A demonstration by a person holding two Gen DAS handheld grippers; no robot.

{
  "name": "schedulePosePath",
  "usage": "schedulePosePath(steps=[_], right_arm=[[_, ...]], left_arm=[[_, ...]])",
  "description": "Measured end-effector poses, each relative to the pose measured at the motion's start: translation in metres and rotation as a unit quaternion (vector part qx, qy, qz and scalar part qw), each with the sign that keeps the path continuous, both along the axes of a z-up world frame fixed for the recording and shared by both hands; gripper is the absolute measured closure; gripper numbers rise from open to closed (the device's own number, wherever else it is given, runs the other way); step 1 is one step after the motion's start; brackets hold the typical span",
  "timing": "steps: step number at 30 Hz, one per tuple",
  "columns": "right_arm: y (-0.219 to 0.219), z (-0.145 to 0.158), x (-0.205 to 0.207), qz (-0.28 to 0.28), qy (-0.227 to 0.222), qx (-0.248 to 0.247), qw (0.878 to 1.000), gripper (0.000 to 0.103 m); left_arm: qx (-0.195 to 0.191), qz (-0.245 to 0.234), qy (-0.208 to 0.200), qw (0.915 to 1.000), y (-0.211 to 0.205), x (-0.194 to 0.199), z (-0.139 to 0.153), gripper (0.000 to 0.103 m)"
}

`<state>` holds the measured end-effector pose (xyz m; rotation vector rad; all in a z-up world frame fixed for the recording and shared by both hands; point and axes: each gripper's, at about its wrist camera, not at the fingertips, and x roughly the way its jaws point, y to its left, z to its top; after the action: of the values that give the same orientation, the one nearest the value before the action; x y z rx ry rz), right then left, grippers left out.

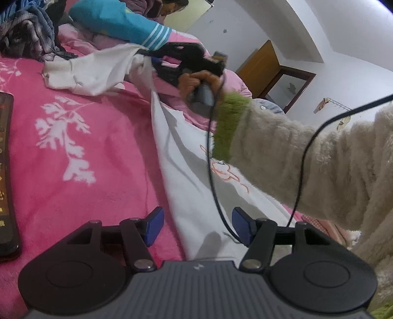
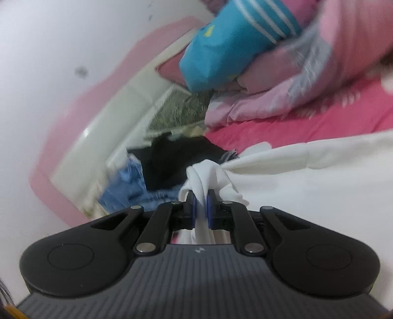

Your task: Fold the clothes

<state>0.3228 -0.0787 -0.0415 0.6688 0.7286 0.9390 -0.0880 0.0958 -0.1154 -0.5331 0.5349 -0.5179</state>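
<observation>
- Two hand-held grippers are seen, one in each hand.
- The left hand-held gripper [image 1: 197,225] is spread wide. Its two blue pads [image 1: 154,227] are held apart over the lower part of the white shirt [image 1: 186,152], and nothing is pressed between them.
- The right hand-held gripper [image 2: 201,208] is pressed together on a bunched fold of the white shirt [image 2: 307,186]. White cloth is seen pinched between its blue pads [image 2: 210,211].
- One white shirt is laid across the pink blanket [image 1: 81,137] on the bed. One end is lifted up by the right hand-held gripper [image 1: 147,52], so the cloth is pulled into a long strip.
- One sleeve of the shirt is left lying flat on the blanket, near the pile of clothes [image 1: 27,32].
- The right hand [image 1: 199,82] is wrapped around the gripper's handle. The arm is stretched out over the shirt in a fluffy cream sleeve [image 1: 307,166] with a green cuff [image 1: 228,127].
- One black cable [image 1: 213,171] is hung down from the right gripper across the shirt.
- One blue cloth with white stripes [image 1: 122,22] is laid at the back of the bed.
- One dark flat thing [image 1: 6,171] is laid at the left edge of the blanket.
- A wide bare patch of blanket is left open between the shirt and the dark thing.
</observation>
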Motion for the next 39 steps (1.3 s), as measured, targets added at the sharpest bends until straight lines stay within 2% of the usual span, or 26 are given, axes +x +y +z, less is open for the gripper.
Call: schedulePosePath(steps=[4, 7, 9, 11, 13, 15, 18, 22, 25, 28, 31, 33, 35, 37, 39], right_arm=[[0.011, -0.037, 0.013, -0.018, 0.028, 0.024, 0.999, 0.096], [0.031, -0.058, 0.020, -0.020, 0.055, -0.041, 0.997, 0.092], [0.040, -0.062, 0.022, -0.010, 0.071, -0.082, 0.994, 0.091], [0.036, -0.046, 0.017, -0.008, 0.066, -0.089, 0.994, 0.084], [0.024, -0.018, 0.005, -0.009, 0.033, -0.092, 0.995, 0.076], [0.006, 0.014, -0.009, -0.012, -0.005, -0.085, 0.996, 0.076], [-0.035, 0.060, -0.040, -0.020, -0.033, -0.078, 0.996, 0.077], [-0.093, 0.113, -0.104, -0.025, -0.027, -0.107, 0.994, 0.077], [-0.137, 0.132, -0.168, -0.038, -0.027, -0.099, 0.994, 0.078], [-0.172, 0.137, -0.232, -0.073, -0.043, -0.098, 0.992, 0.078], [-0.200, 0.114, -0.283, -0.115, -0.029, -0.115, 0.986, 0.078], [-0.216, 0.093, -0.312, -0.142, -0.014, -0.132, 0.981, 0.078], [-0.224, 0.064, -0.330, -0.167, 0.006, -0.163, 0.972, 0.077], [-0.235, 0.037, -0.344, -0.192, 0.036, -0.185, 0.963, 0.077], [-0.254, 0.018, -0.356, -0.218, 0.060, -0.182, 0.957, 0.077]], left_arm=[[0.009, -0.002, 0.001, 1.0000, -0.002, 0.001, 0.000, 0.041], [0.015, -0.001, 0.002, 0.9999, -0.004, -0.002, 0.001, 0.041], [0.017, 0.000, 0.003, 0.9999, -0.004, -0.006, 0.001, 0.041], [0.019, 0.002, 0.004, 0.9998, -0.002, -0.005, 0.001, 0.041], [0.022, 0.006, 0.007, 0.9997, -0.003, -0.005, 0.002, 0.041], [0.021, 0.013, 0.011, 0.9996, -0.004, -0.006, 0.003, 0.041], [0.026, 0.019, 0.017, 0.9993, -0.003, -0.007, 0.005, 0.041], [0.034, 0.023, 0.022, 0.9989, -0.003, -0.007, 0.009, 0.042], [0.045, 0.026, 0.026, 0.9983, -0.002, -0.005, 0.014, 0.043], [0.073, 0.029, 0.025, 0.9966, -0.005, -0.003, 0.021, 0.043], [0.103, 0.031, 0.027, 0.9938, -0.011, 0.001, 0.030, 0.043], [0.116, 0.030, 0.028, 0.9924, -0.015, 0.005, 0.037, 0.039], [0.130, 0.029, 0.029, 0.9907, -0.022, 0.009, 0.046, 0.027], [0.142, 0.024, 0.023, 0.9893, -0.031, 0.014, 0.055, 0.022], [0.155, 0.010, 0.017, 0.9877, -0.045, 0.021, 0.063, 0.014]])
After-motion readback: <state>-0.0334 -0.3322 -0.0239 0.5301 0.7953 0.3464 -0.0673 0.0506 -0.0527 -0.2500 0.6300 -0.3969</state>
